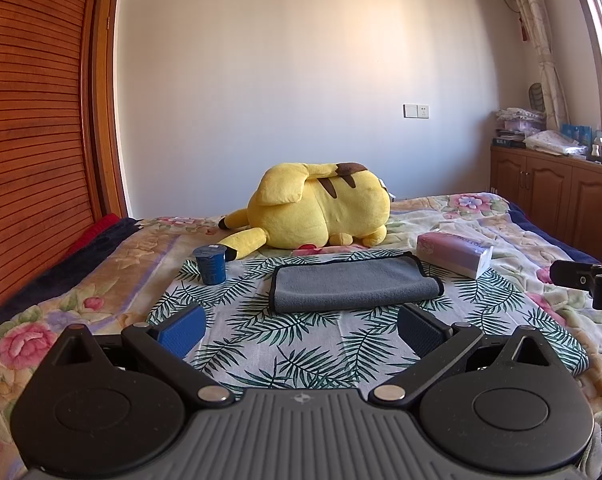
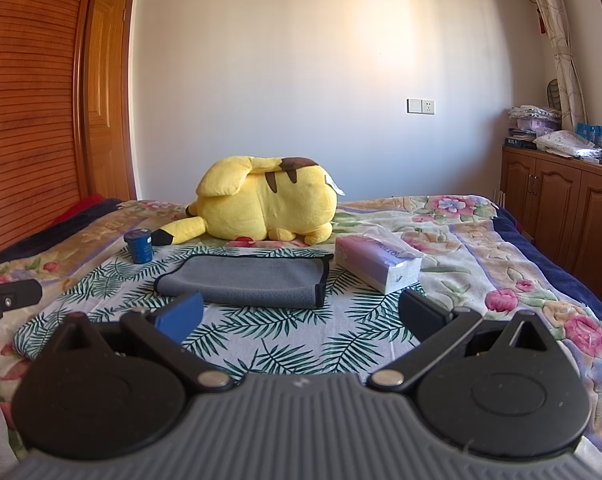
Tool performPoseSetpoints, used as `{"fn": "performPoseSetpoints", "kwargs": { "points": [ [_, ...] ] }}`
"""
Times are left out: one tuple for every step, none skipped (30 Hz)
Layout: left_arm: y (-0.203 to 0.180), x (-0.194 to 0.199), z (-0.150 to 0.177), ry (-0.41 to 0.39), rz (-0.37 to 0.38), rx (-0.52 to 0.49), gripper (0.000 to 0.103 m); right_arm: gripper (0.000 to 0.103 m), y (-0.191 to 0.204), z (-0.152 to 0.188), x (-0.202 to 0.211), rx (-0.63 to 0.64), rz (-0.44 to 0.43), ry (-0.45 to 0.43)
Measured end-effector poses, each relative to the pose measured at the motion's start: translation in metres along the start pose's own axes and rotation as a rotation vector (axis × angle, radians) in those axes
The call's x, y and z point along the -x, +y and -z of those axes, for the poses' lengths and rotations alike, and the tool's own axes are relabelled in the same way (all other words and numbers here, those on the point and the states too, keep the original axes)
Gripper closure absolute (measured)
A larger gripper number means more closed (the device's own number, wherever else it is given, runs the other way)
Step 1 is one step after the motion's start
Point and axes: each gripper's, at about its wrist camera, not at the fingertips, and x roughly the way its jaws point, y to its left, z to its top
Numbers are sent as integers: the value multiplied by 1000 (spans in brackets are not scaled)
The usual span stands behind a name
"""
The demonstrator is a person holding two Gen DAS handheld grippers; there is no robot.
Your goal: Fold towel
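Note:
A grey towel with black trim [image 1: 353, 285] lies folded on a palm-leaf cloth [image 1: 301, 344] on the bed; it also shows in the right wrist view [image 2: 245, 280]. My left gripper [image 1: 301, 330] is open and empty, held above the cloth short of the towel's near edge. My right gripper [image 2: 301, 318] is open and empty, also short of the towel and a little to its right. Part of the right gripper shows at the right edge of the left wrist view [image 1: 589, 276], and part of the left gripper at the left edge of the right wrist view [image 2: 9, 300].
A yellow plush toy [image 1: 321, 212] lies behind the towel. A blue cup [image 1: 211, 266] stands to the towel's left, a tissue box [image 1: 455, 254] to its right. A wooden wardrobe [image 1: 33, 140] is at left, cabinets [image 1: 561, 200] at right. A floral blanket [image 1: 41, 320] covers the bed.

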Motion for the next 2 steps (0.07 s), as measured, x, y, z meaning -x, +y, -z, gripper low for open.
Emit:
{"fn": "performPoseSetpoints", "kwargs": {
  "points": [
    [0,0,0,1,0,0,16,0,0,0,0,0,0,0],
    [0,0,0,2,1,0,16,0,0,0,0,0,0,0]
  ]
}}
